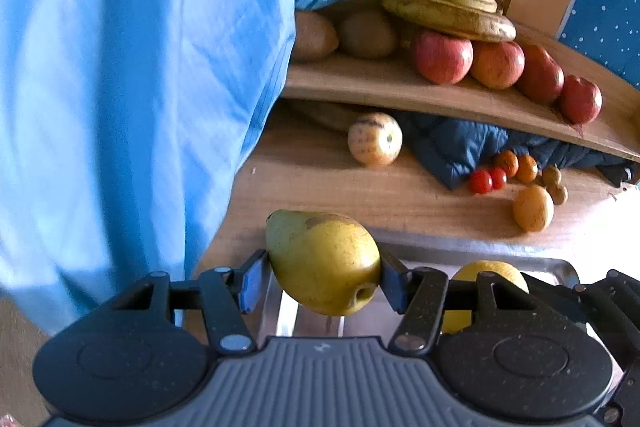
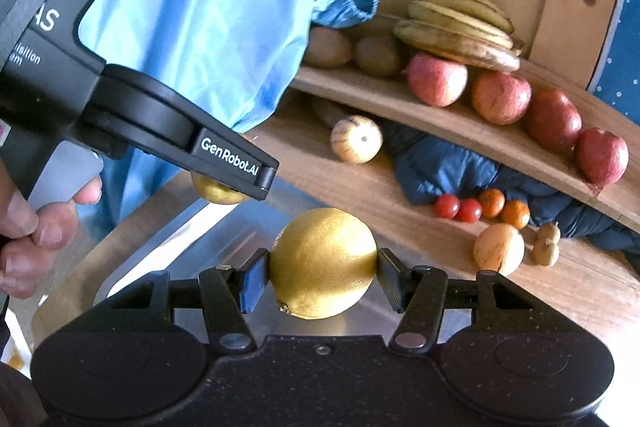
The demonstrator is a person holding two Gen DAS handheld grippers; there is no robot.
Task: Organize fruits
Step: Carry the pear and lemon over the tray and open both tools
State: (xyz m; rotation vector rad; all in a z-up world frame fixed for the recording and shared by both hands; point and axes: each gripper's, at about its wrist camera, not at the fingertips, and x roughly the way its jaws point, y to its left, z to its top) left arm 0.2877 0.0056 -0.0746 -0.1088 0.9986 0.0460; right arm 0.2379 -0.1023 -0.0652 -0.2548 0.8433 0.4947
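We have the left gripper [image 1: 322, 275] clamped on a pear [image 1: 322, 261] and the right gripper [image 2: 322, 277] clamped on a lemon [image 2: 323, 263], both lifted above the metal tray [image 2: 208, 227]. We should keep both grips steady, carry each fruit toward the wooden shelf [image 2: 400, 107], and lower it beside like fruit before letting go, lest it roll.

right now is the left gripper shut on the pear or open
Shut on the pear: the left gripper has both jaws pressed against its sides, above the metal tray.

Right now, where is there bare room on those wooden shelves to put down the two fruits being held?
The lower shelf has bare wood left of the tomatoes, in front of the striped melon. The upper shelf is crowded: kiwis, bananas, four apples; only its front left strip is free.
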